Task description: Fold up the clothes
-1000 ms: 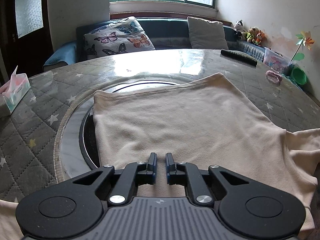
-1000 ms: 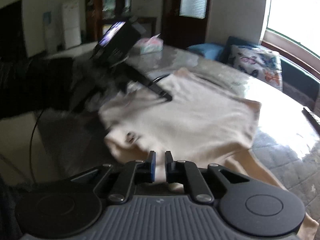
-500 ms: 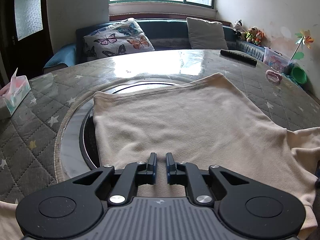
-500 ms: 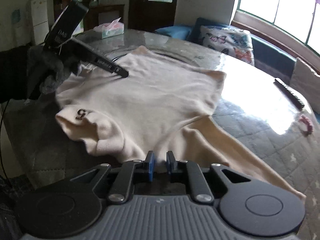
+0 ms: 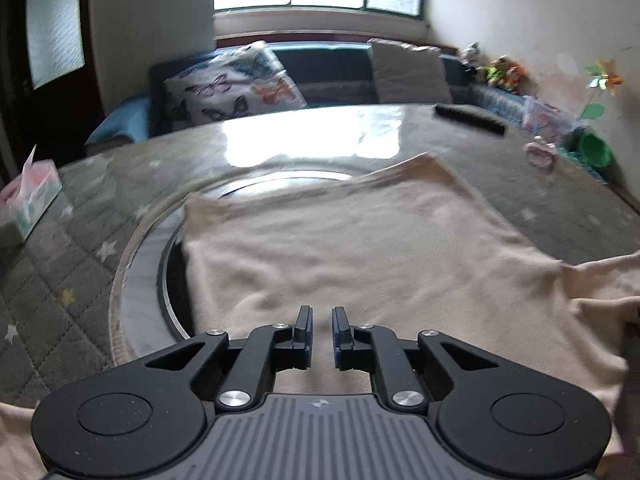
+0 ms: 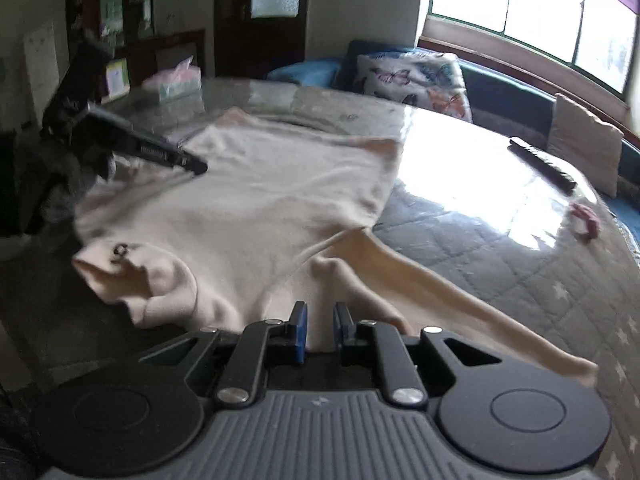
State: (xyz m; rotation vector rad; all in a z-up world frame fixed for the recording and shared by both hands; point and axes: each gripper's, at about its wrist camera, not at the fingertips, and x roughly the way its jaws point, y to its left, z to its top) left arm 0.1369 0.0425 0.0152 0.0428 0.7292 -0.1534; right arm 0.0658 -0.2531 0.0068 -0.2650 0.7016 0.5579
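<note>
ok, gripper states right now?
Left gripper: closed, hold unclear.
Right gripper: closed on the sweater.

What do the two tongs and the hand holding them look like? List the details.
Left tongs and right tongs: matte black linkage arms, silver screws, blue pads, a ribbed grey body with round black side discs. The left hand wears a dark grey glove and a dark sleeve.
</note>
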